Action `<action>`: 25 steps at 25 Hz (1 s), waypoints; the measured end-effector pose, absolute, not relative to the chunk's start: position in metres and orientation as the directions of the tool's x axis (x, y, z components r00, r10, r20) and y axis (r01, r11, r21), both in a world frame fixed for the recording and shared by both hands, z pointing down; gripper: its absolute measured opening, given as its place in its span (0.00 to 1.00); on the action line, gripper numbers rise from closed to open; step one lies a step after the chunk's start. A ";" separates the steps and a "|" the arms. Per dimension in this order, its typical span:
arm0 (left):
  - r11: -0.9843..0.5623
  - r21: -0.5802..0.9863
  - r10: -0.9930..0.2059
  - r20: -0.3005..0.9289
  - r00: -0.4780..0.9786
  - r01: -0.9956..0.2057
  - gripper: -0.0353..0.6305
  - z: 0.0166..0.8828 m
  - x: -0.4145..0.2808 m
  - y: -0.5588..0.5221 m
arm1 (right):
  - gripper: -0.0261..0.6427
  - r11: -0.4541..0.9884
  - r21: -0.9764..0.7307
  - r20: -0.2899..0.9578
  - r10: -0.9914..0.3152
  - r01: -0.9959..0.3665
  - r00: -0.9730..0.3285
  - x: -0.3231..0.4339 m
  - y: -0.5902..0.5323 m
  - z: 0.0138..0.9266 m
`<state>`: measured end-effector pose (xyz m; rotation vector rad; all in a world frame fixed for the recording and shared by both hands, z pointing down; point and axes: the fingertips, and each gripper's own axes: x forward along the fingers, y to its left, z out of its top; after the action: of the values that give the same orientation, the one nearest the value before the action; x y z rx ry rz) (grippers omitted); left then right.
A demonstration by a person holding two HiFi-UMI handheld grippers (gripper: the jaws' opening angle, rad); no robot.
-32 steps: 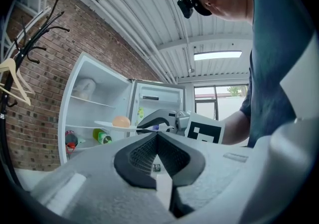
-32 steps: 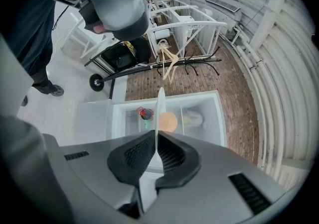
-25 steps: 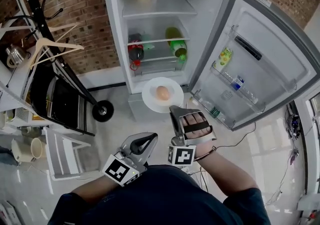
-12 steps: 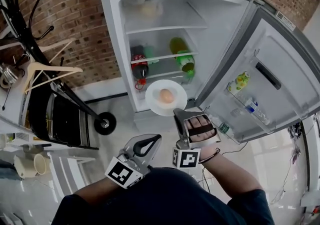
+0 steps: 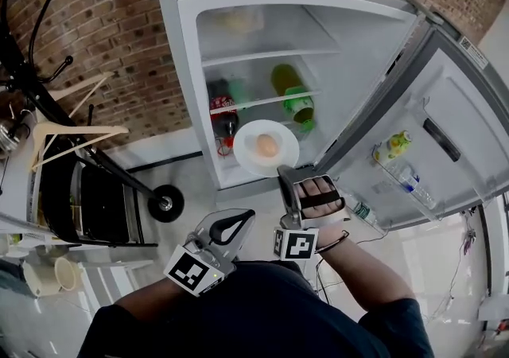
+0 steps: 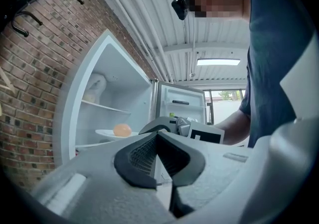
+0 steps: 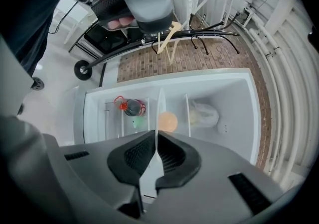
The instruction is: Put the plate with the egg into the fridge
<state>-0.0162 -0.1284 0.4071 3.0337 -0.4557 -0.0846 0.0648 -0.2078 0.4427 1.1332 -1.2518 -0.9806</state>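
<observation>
A white plate point(image 5: 253, 154) with a brown egg point(image 5: 267, 145) on it hangs level in front of the open fridge point(image 5: 191, 70), at the height of the lower shelf. My right gripper point(image 5: 283, 174) is shut on the plate's near rim. In the right gripper view the plate point(image 7: 158, 99) shows edge-on between the jaws, with the egg point(image 7: 168, 121) beside it. My left gripper point(image 5: 237, 219) is held low near the person's body, shut and empty. The left gripper view shows the plate point(image 6: 107, 134), the egg point(image 6: 122, 129) and the right gripper point(image 6: 185, 128) beyond its tips.
A green bottle point(image 5: 297, 103) and a cola bottle point(image 5: 223, 110) lie on the middle shelf. A pale bag point(image 5: 238, 21) sits on the top shelf. The fridge door point(image 5: 445, 134) stands open at right with small bottles point(image 5: 395, 145) in its rack. A hanger rack point(image 5: 71, 134) and black cart point(image 5: 87, 189) stand left.
The right gripper has carried the plate with the egg forward, closer to the fridge's lower opening. The person has stepped nearer the fridge. The left gripper stays low and shut.
</observation>
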 end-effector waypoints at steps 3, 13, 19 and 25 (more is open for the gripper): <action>-0.950 0.084 -0.304 -0.037 0.952 -0.300 0.06 0.408 -0.011 -0.137 | 0.07 0.219 0.975 0.222 -0.971 -0.046 0.089 0.072 -0.220 0.453; -0.921 0.094 -0.383 -0.043 0.923 -0.378 0.06 0.407 0.007 -0.163 | 0.07 0.243 0.969 0.244 -0.969 -0.034 0.042 0.093 -0.259 0.463; -0.905 0.088 -0.421 -0.053 0.906 -0.416 0.06 0.407 0.014 -0.178 | 0.07 0.256 0.967 0.256 -0.966 -0.013 0.032 0.104 -0.285 0.473; -0.889 0.086 -0.455 -0.057 0.889 -0.449 0.06 0.405 0.015 -0.188 | 0.07 0.260 0.966 0.259 -0.965 0.014 0.027 0.109 -0.315 0.481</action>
<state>0.0148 -0.1876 0.4051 2.9849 -0.7151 -0.1161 0.1090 -0.3145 0.4809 1.0135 -1.2913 -1.0043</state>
